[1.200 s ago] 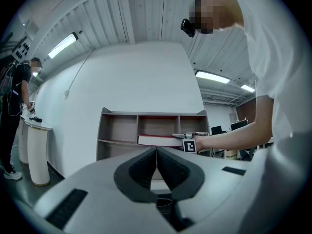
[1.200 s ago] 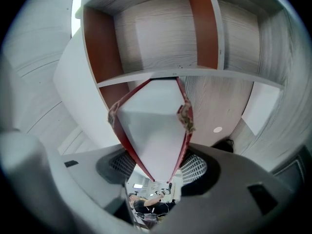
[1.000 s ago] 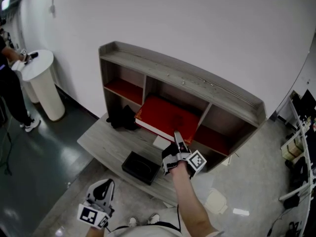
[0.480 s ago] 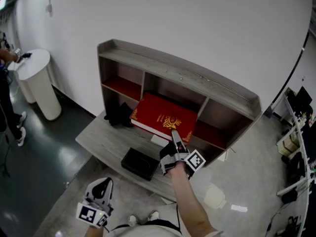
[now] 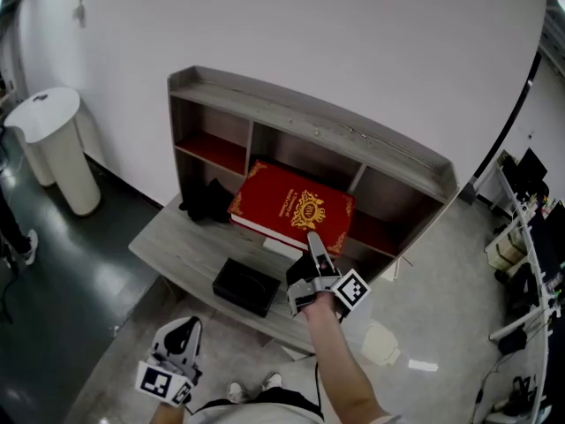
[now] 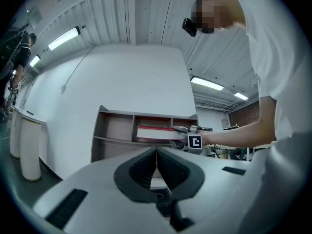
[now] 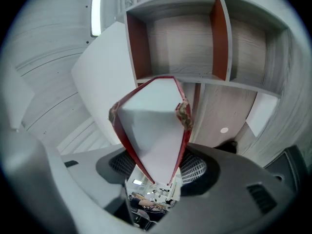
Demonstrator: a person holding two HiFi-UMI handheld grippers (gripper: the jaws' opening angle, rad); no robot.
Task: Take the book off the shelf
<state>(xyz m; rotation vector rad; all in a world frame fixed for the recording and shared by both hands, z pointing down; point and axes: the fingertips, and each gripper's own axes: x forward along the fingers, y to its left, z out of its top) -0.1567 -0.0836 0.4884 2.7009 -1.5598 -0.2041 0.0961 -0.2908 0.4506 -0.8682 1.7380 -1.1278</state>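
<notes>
Gripping the red book [image 5: 291, 208] by its near edge, my right hand-held gripper [image 5: 313, 238] has it nearly clear of the shelf [image 5: 309, 124].

White wall [image 5: 353, 42], dark glossy floor [image 5: 53, 272], white round pedestal [image 5: 55, 148] at left.

The book [image 5: 291, 206] is red with gold ornament. The shelf [image 5: 309, 124] is grey wood-grain with red compartment floors; the box [image 5: 246, 286] is black.
</notes>
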